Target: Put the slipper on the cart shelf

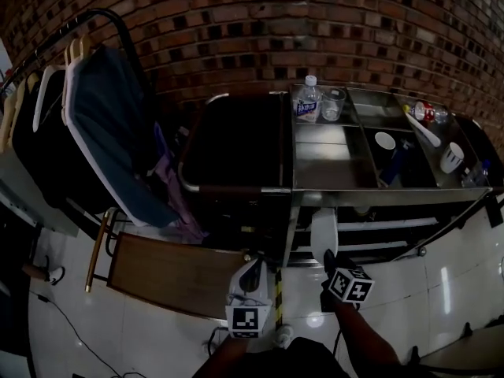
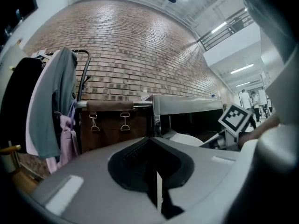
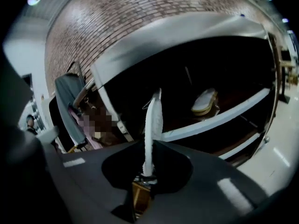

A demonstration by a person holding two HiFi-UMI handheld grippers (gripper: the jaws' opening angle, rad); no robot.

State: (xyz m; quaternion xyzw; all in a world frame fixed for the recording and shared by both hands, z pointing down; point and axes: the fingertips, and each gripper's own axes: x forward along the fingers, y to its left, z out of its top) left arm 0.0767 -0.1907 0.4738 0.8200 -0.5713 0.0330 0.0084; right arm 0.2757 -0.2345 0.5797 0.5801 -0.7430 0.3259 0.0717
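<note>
Slipper (image 1: 324, 236), white, is clamped edge-on in the right tongs (image 3: 147, 171), whose jaws are closed on its lower end; it is held upright just in front of the cart (image 1: 378, 196), level with the lower shelves and not touching them. Cart shelf (image 3: 219, 120) is seen directly ahead of the held slipper in the right gripper view, so the carry is judged nearly done; still left are the reach into the cart, the laying down and the release. A second slipper-like item (image 3: 205, 101), pale with a tan sole, is noted already lying inside the cart on a shelf, to the right of the held one. Left tongs (image 2: 156, 190) are shut, with nothing made out between the jaws, and are kept low in front of the cart's left half, apart from the slipper. Writing: a blue label is seen on the clear bottle (image 1: 308, 99) standing at the back of the cart's tabletop (image 1: 331, 160), but its print is too small to be read. Black-and-white square markers are borne by the cubes on both tongs; no brand is legible anywhere.
</note>
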